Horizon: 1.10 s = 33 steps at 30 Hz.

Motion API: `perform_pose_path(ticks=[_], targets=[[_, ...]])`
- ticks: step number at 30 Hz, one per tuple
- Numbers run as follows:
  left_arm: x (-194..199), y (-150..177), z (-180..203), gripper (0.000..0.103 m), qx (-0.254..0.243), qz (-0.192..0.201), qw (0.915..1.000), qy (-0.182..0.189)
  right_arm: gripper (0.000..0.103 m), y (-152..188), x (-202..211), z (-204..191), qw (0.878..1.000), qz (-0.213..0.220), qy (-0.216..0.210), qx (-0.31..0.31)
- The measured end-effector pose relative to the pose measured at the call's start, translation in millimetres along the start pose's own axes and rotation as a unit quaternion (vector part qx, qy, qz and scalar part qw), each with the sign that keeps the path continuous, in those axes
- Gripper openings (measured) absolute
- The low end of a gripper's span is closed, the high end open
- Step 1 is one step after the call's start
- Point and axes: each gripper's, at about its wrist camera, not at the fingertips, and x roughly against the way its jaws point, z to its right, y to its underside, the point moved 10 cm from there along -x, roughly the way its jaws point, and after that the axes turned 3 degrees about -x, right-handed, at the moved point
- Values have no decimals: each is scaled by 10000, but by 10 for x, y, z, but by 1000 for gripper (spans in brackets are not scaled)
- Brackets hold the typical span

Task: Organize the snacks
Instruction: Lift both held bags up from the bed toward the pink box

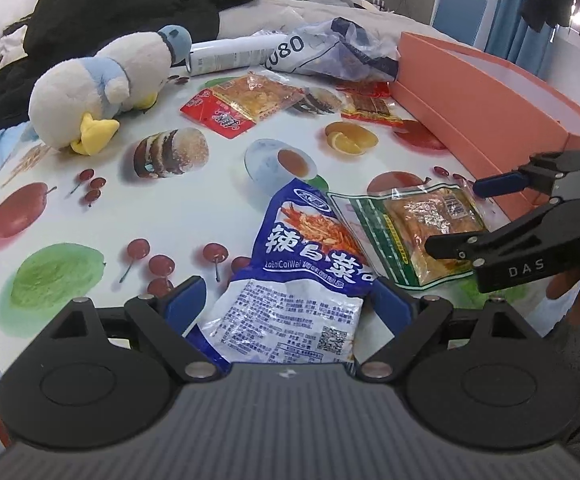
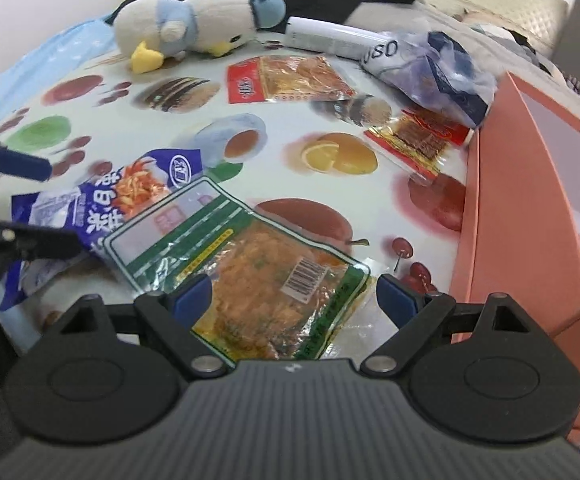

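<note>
Nearest, each hand holds a two-finger gripper low over a desk covered in a cloth printed with fruit and bread. Both sets of fingers stand wide open, gripping nothing.

Between the blue pads of the left gripper lies the bottom end of a blue-and-white snack bag, flat on the cloth; the pads sit just beside its edges, not pressing. Likewise, the right gripper straddles a green-bordered snack packet with an orange filling. That packet lies just right of the blue bag, its corner overlapping it. Judging by this framing, each gripper seems lined up to close on its own packet.

Along the right side stands an open orange box, probably where the snacks are meant to go; its near wall is close to the green packet.

Farther off, a red-and-orange packet and a small red-and-gold packet lie loose, still outside the box. Behind them rest a crumpled clear-and-blue plastic bag, a white tube and a plush duck.
</note>
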Motion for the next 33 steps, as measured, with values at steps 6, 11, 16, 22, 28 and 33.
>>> perform_pose_path(ticks=[6, 11, 16, 22, 28, 33], targets=[[-78, 56, -28, 92, 210, -104, 9997, 48, 91, 35, -54, 23, 9995, 99, 110, -271], [-151, 93, -31, 90, 335, -192, 9993, 29, 99, 91, -107, -15, 9995, -38, 7, -310], [-135, 86, 12, 80, 334, -261, 9988, -255, 100, 130, -142, -15, 9979, -2, -146, -628], [-105, 100, 72, 66, 401, -245, 9979, -439, 91, 127, -128, -55, 9976, 23, -178, -664], [-91, 103, 114, 62, 545, -251, 9963, -608, 67, 114, -72, -146, 9981, 100, -259, -556], [-55, 89, 157, 59, 678, -281, 9945, -744, 45, 87, -27, -185, 9983, 141, -251, -509]])
